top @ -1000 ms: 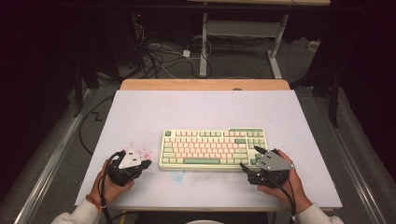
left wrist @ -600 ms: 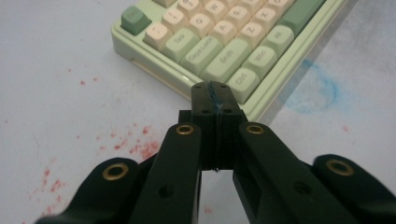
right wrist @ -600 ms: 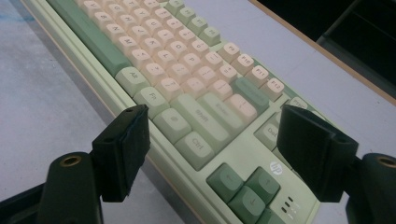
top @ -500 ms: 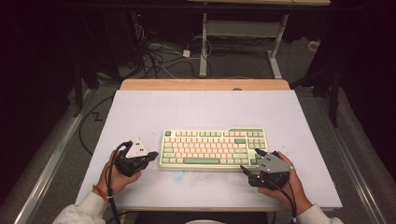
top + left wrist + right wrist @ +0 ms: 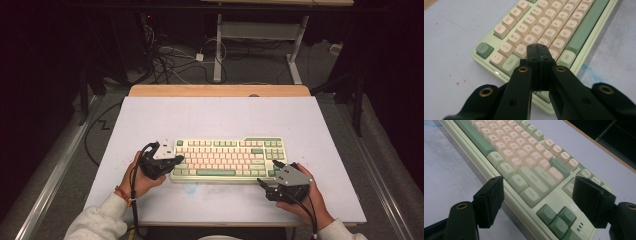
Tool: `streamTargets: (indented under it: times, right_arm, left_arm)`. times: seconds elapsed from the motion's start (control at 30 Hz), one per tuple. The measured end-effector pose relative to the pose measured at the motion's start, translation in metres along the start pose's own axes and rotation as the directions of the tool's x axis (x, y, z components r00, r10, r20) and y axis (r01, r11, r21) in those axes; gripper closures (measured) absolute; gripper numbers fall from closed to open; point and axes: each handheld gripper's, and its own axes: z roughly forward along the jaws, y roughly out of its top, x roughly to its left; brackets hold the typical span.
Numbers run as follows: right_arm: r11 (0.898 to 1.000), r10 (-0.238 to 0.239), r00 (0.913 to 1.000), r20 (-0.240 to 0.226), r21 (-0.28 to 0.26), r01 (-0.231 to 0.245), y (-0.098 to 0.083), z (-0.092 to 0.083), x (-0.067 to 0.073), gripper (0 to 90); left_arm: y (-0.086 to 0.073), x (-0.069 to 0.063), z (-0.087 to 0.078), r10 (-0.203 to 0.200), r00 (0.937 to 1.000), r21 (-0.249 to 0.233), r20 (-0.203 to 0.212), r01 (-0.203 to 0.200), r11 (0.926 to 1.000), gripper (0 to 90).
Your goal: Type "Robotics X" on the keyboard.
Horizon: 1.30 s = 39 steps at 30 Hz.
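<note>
1. The left gripper (image 5: 539,53) has its jaws clenched together on nothing, tips poised over the keys at the left end of the keyboard (image 5: 227,159).
2. The right gripper (image 5: 537,201) has its jaws released, spread over the keyboard's right end without gripping it.
3. One keyboard lies near the counter's (image 5: 220,115) front edge, roughly centred.
4. Judging by this, a key press looks about to begin; nothing appears finished yet.
5. Count: one keyboard, two grippers, one counter.

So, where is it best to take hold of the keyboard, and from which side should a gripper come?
Probably the two short ends of the keyboard. It lies flat and is long, so one grip alone would likely let it tip. The right gripper, jaws open, could close over the right end's low bare rim near the arrow keys. The left gripper is shut and must open first.
</note>
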Motion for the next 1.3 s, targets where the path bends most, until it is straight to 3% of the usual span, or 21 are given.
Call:
streamTargets:
  times: [0.37,0.7,1.13,1.3]
  right_arm:
    - [1.0,-0.009,1.0,-0.003,0.009,0.009,-0.002,0.001,0.001,25.9]
    - [1.0,-0.015,0.9998,-0.009,0.012,0.015,-0.002,0.002,0.002,25.9]
    - [1.0,-0.025,0.9996,-0.015,0.004,0.025,-0.002,0.001,0.004,25.9]
    - [1.0,-0.02,0.9997,-0.013,0.004,0.02,-0.002,0.0,0.003,25.9]
  left_arm:
    - [0.021,-0.003,0.023,0.042,0.9987,0.029,0.027,-0.043,0.9986,87.7]
    - [0.027,-0.004,0.039,0.068,0.9971,0.078,0.034,-0.071,0.9944,87.7]
    - [0.027,-0.005,0.046,0.073,0.9967,0.099,0.036,-0.076,0.9922,87.7]
    - [0.029,-0.009,0.042,0.093,0.9953,0.071,0.028,-0.094,0.993,87.7]
